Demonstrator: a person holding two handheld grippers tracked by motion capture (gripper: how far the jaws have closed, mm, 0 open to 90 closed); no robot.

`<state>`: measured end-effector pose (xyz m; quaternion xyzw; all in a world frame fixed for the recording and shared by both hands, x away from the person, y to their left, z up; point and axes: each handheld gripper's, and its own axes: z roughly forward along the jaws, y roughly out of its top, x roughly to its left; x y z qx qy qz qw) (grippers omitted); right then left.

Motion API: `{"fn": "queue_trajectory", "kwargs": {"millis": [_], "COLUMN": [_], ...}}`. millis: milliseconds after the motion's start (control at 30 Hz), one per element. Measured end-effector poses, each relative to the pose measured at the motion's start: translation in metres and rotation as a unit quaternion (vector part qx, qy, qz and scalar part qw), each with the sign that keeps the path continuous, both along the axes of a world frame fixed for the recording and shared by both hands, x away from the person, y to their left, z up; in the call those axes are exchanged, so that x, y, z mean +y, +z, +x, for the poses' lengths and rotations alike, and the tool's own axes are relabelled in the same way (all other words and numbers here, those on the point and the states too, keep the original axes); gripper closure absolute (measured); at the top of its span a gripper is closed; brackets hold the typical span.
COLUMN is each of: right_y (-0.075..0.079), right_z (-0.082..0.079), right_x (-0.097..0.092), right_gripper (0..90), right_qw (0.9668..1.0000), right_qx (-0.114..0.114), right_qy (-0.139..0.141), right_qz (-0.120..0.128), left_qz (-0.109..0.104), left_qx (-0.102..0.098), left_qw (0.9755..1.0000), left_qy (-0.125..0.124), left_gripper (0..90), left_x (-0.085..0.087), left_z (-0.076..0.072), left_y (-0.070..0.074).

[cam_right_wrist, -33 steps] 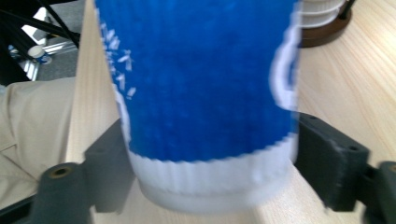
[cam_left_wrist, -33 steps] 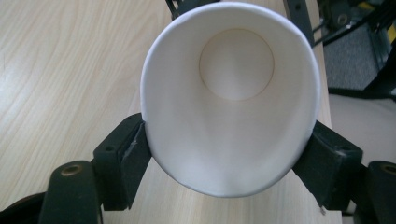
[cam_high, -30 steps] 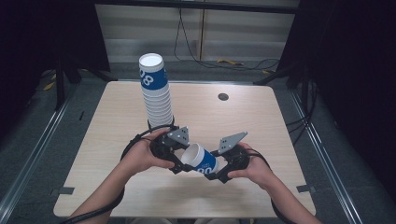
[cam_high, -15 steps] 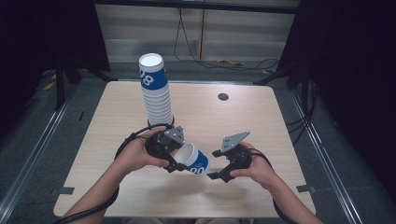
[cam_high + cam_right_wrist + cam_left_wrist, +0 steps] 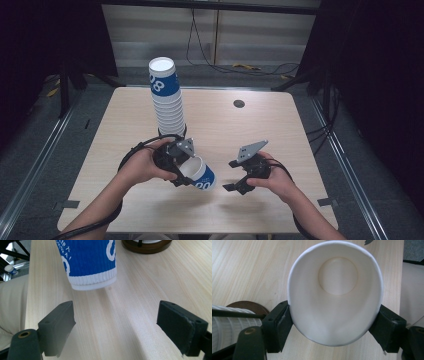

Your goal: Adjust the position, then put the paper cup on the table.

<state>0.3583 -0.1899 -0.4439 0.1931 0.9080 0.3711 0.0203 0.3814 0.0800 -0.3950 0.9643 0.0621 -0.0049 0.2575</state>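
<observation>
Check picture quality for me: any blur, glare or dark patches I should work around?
High view: table evenly lit, surroundings nearly black, stack of cups sharp. Left gripper view: cup interior bright white, with little contrast, its near rim soft. Right gripper view: the cup's blue wall is sharp, the jaws slightly soft, with a faint shadow under the cup.

Recording lab: black curtains (image 5: 40, 45), floor rails (image 5: 30, 170), cables (image 5: 235, 65), lone table (image 5: 280, 130).
</observation>
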Motion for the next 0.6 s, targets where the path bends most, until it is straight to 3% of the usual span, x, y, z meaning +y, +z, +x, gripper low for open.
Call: {"fn": "queue_trajectory", "kwargs": {"millis": [233,300,533,567,600], "right_y": [0.0012,0.0013,0.0015,0.0015,0.0016], "right_z": [-0.0012,-0.0019,-0.0015,-0.0015,-0.0017], "right_x": [-0.0041,-0.0057,-0.0057,-0.0054,-0.0051], "right_gripper": [13.9,13.9,13.9,13.9,13.9], "right_qw": [1.0000,1.0000,1.0000,1.0000,0.9999], "right_qx": [-0.001,0.000,0.001,0.001,-0.002], "right_qy": [-0.003,-0.006,-0.001,0.001,0.001], "right_qz": [0.001,-0.001,-0.006,-0.008,-0.012], "left_qz": [0.016,0.026,0.050,0.060,0.064], "left_qx": [0.002,0.005,0.012,0.009,0.013], "left_qw": [0.9999,0.9996,0.9986,0.9982,0.9979], "left_qy": [0.004,-0.004,0.006,-0.008,-0.001], "left_gripper": [24.5,24.5,23.9,23.8,23.7], "left_x": [-0.0007,-0.0009,-0.0006,-0.0009,-0.0013], "left_z": [-0.0004,0.0000,-0.0003,0.0006,-0.0009], "left_y": [-0.0011,-0.0008,-0.0056,-0.0060,-0.0070]}}
